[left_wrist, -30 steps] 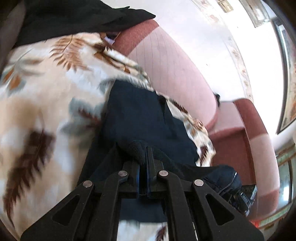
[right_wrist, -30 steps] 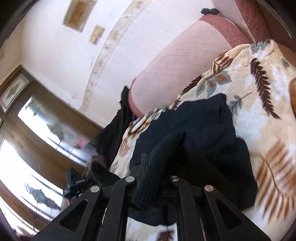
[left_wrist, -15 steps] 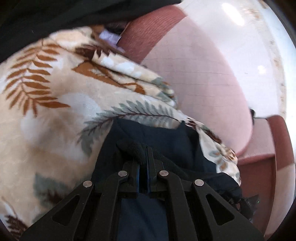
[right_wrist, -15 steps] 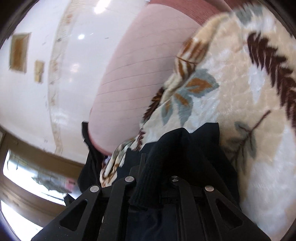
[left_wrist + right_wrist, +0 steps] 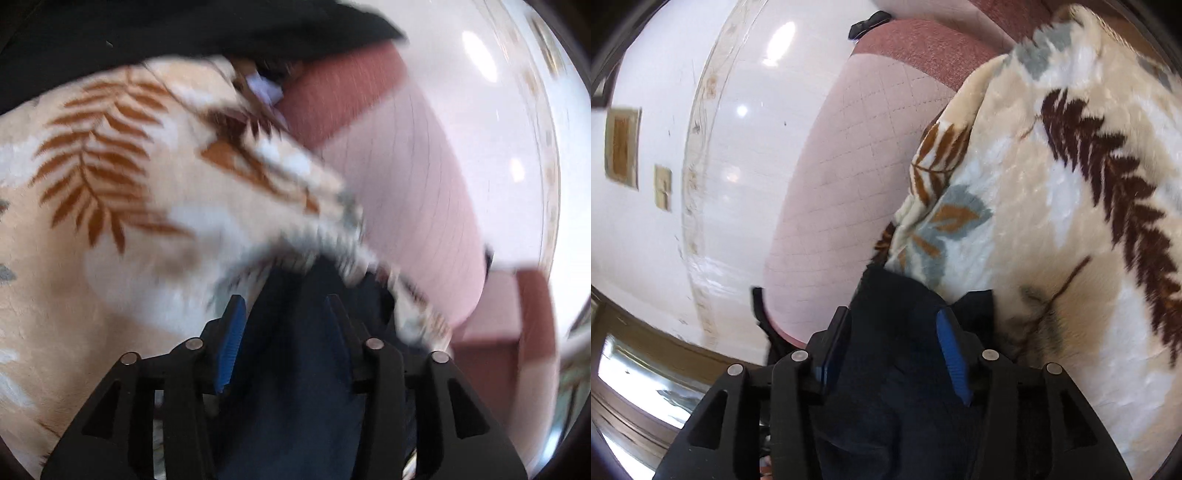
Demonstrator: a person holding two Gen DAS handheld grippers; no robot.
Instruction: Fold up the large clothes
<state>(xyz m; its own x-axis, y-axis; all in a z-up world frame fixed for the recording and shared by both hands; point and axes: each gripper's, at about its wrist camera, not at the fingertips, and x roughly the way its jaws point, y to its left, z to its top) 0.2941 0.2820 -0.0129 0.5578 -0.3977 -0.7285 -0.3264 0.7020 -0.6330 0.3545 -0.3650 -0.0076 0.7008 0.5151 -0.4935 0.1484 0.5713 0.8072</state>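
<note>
A dark navy garment (image 5: 295,369) lies on a cream blanket with a leaf pattern (image 5: 122,206). My left gripper (image 5: 282,306) is open, its fingers spread over the garment's edge. In the right wrist view the same navy garment (image 5: 894,350) sits between the spread fingers of my right gripper (image 5: 892,321), which is open too. The blanket (image 5: 1071,206) fills the right of that view. The garment's far part is hidden below both grippers.
The blanket covers a pink and maroon sofa (image 5: 417,192), whose backrest (image 5: 849,177) rises just beyond the garment. A black cloth (image 5: 184,33) hangs over the sofa at the top left. A white wall (image 5: 657,221) and a window (image 5: 639,376) lie behind.
Both grippers were shut on the navy garment's edge and have opened, letting it go. Both have moved forward toward the sofa backrest, with the garment lower in view.
</note>
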